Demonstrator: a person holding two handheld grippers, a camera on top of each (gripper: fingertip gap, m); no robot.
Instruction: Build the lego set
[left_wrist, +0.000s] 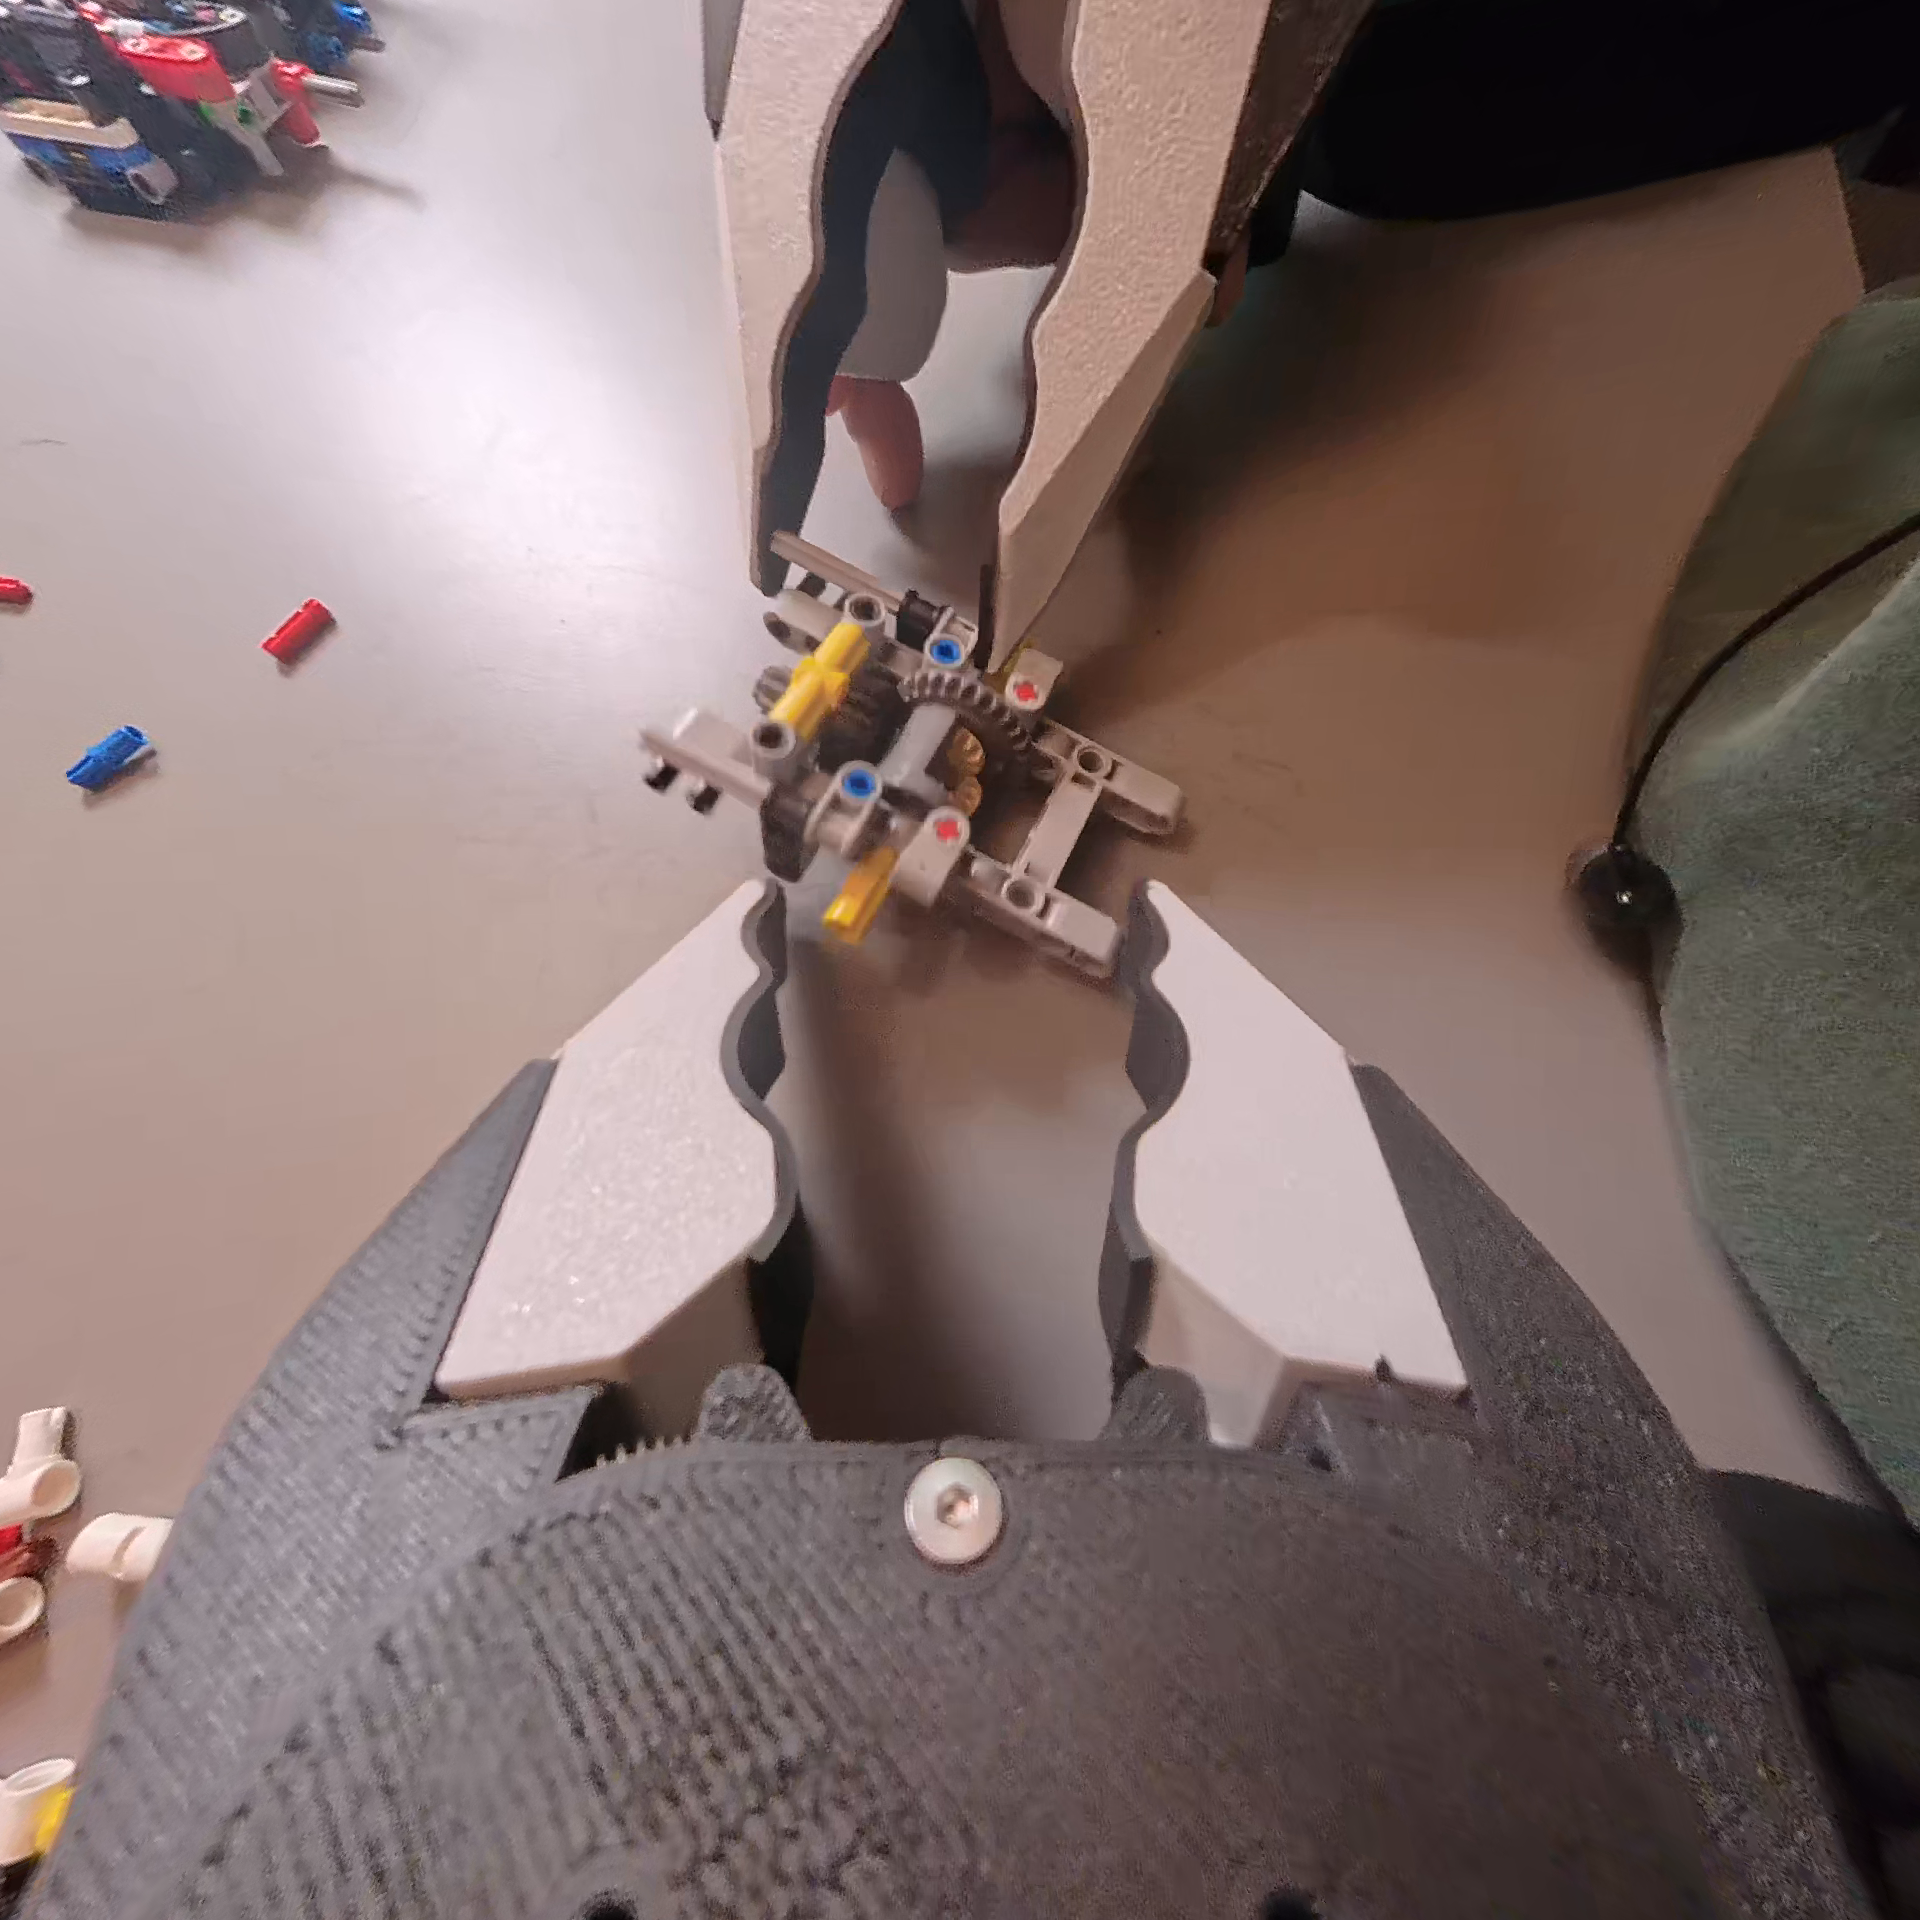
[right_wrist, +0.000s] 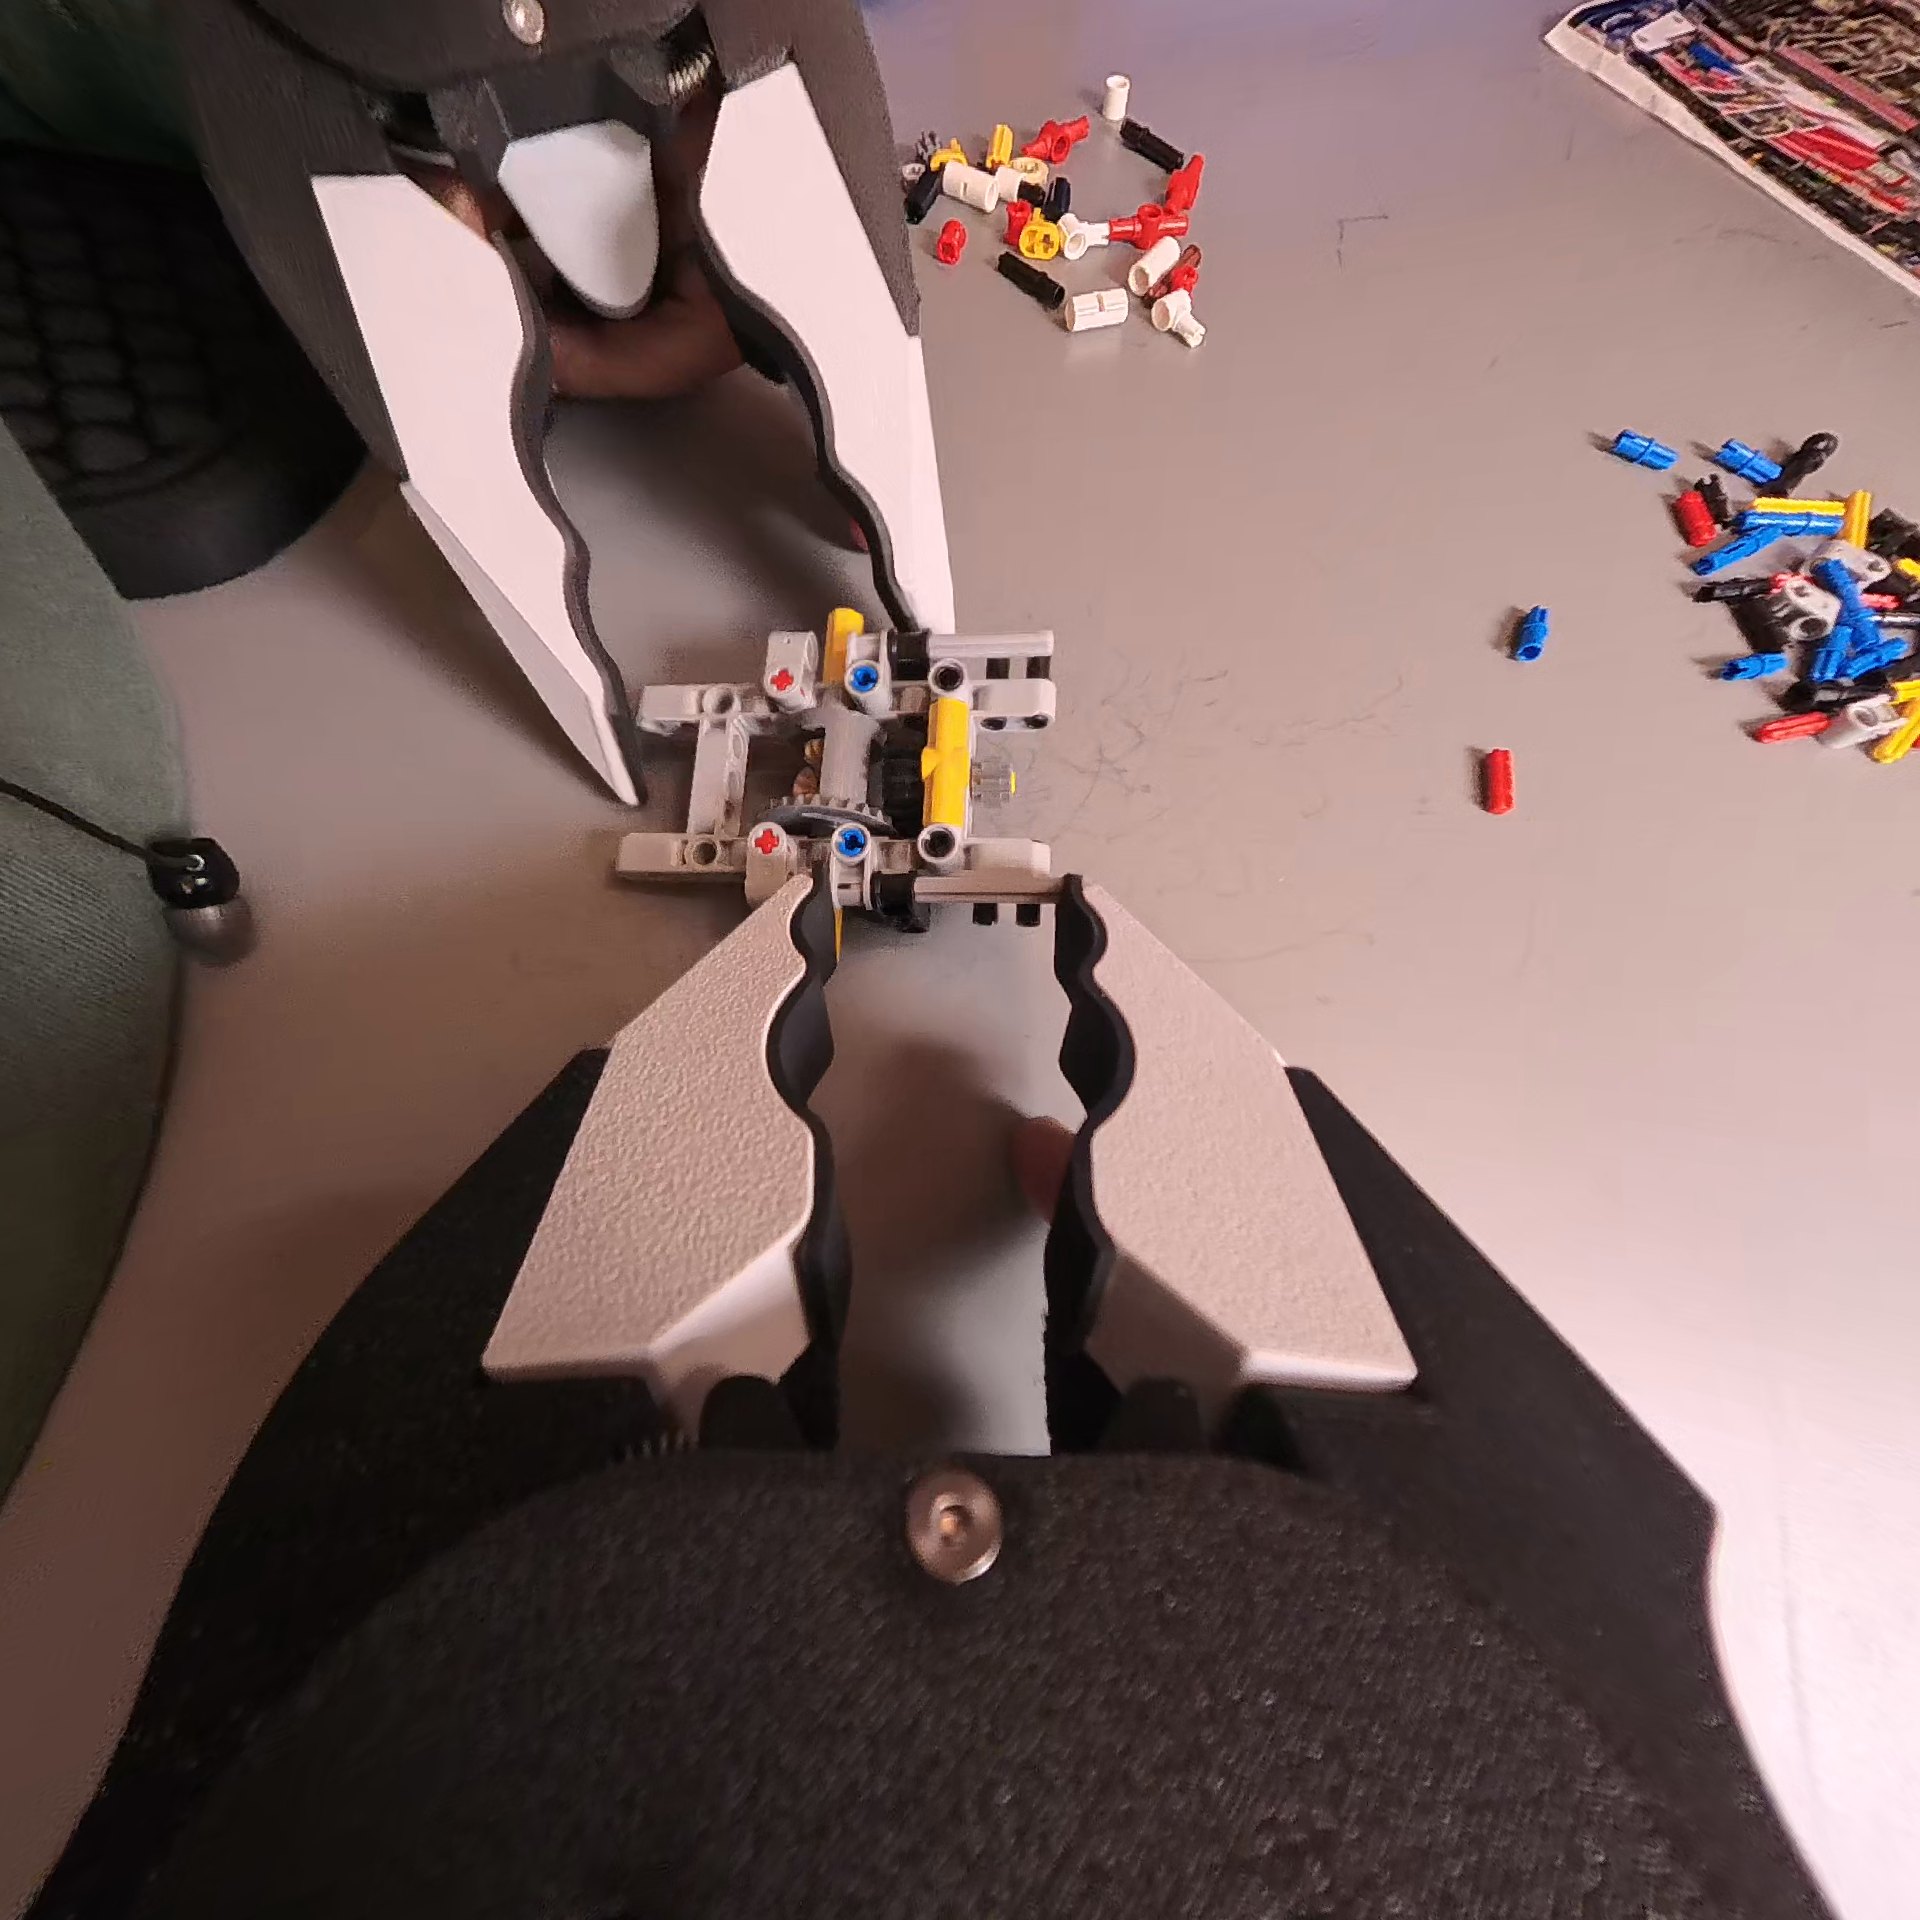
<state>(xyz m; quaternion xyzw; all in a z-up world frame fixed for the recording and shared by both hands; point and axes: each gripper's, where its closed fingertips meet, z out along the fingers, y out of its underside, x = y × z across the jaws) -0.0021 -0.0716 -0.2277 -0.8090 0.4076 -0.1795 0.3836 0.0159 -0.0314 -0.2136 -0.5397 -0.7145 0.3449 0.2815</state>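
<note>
The pale grey table (right_wrist: 1351, 935) carries everything, with a green cloth (left_wrist: 1808, 727) draped past one edge and a printed instruction booklet (right_wrist: 1787, 114) lying at a far corner. The left hand-held gripper (left_wrist: 951, 904) points at the model from one side, its jaws spread wide and gripping nothing, the fingertips just short of the frame. The right hand-held gripper (right_wrist: 940, 894) faces it from the opposite side, jaws likewise parted, its tips touching or just beside the nearest beam; whether they press on it cannot be told. Between the two rests the lego assembly (right_wrist: 842, 758), a grey beam frame with gears, yellow axle pieces and blue and red pins, lying flat on the table near the edge by the cloth. A partly built vehicle (left_wrist: 156, 104) stands well apart. A heap of blue, black and yellow pins (right_wrist: 1818, 603) and a cluster of white, red and black connectors (right_wrist: 1070, 218) lie farther out, and a single red pin (right_wrist: 1496, 779) lies alone.
</note>
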